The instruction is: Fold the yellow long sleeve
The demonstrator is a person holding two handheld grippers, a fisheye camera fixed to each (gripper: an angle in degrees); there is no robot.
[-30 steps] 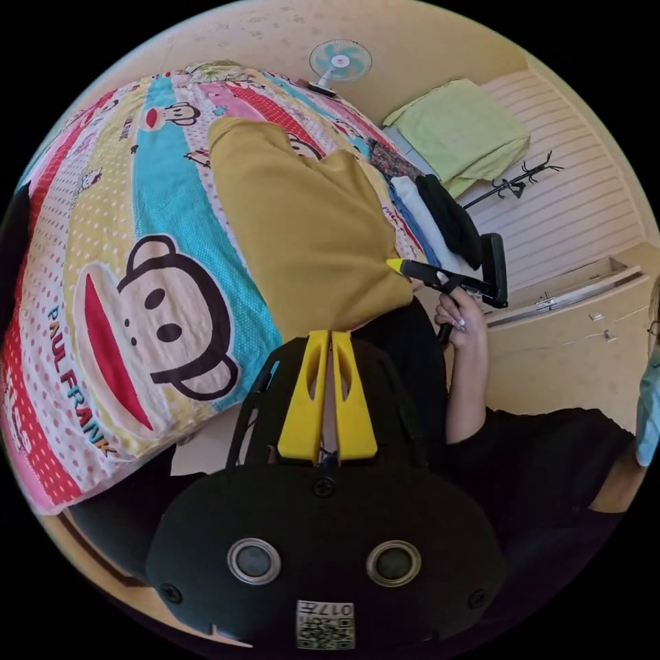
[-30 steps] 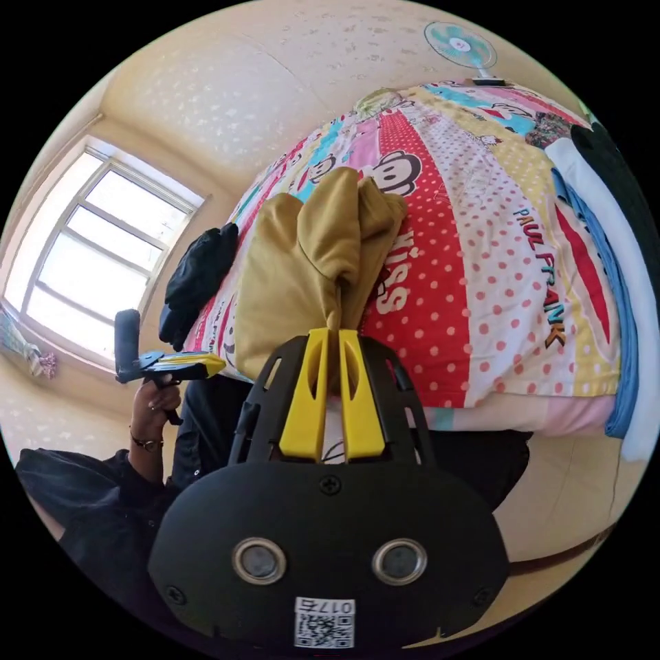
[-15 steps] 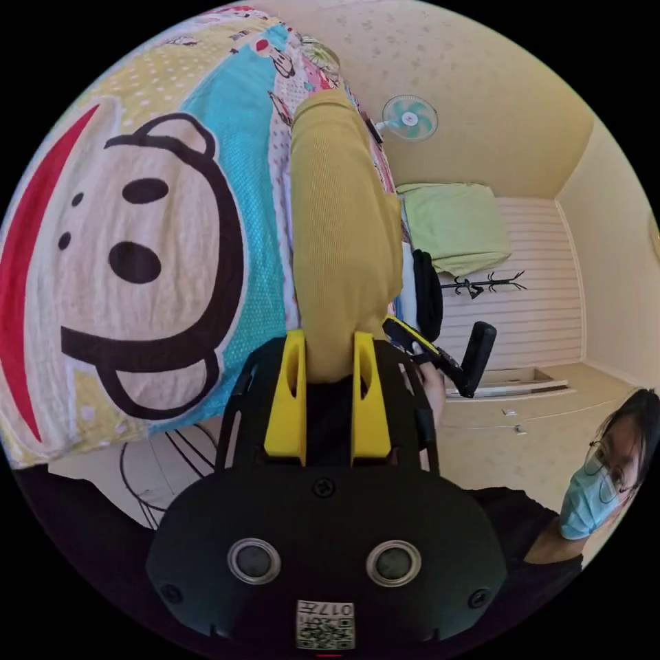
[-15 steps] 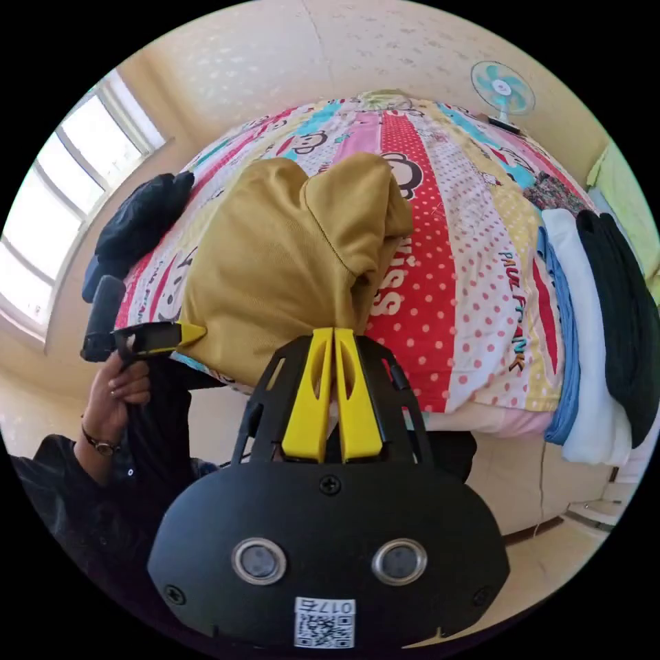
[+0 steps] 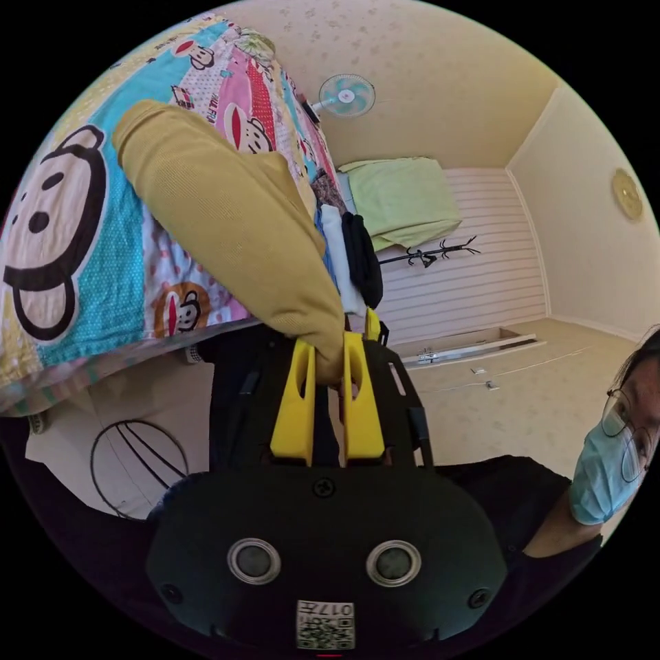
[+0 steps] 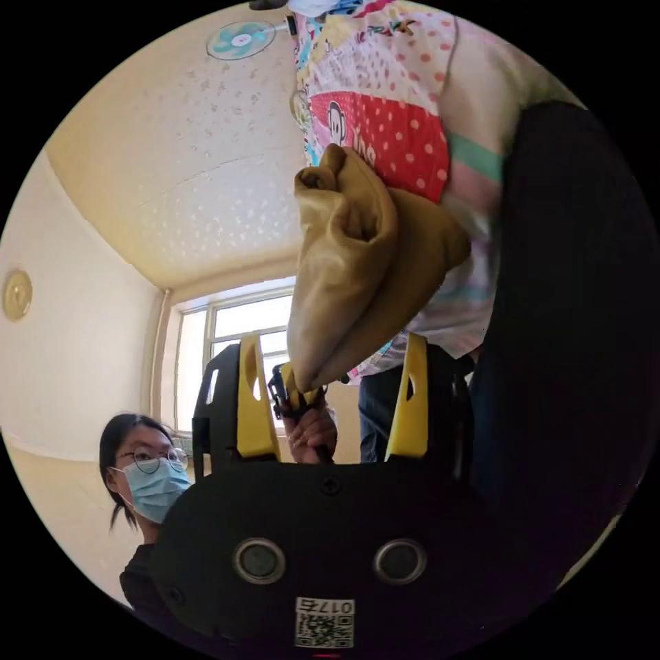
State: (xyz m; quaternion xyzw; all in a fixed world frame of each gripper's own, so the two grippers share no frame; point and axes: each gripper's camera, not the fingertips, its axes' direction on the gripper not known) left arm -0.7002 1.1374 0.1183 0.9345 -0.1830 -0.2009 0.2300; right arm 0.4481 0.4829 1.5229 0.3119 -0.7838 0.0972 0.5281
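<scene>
- We hold the yellow long sleeve in the left claw, its jaws clamped on a bunched edge, the cloth trailing back onto the bed.
- The right claw stands with jaws apart, gripping nothing, the garment hanging between them.
- We judge the step is best done by re-pinching a free corner and spreading it flat.
- A fan hangs on the wall; folded clothes line the bed's edge.

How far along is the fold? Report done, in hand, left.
Done: no finished fold shows; the yellow long sleeve is bunched, trailing over the cartoon bedspread edge.
In hand: the left gripper is clamped on one end; the right gripper is open, holding nothing.
Left: probably spread it flat and make the folds.
</scene>
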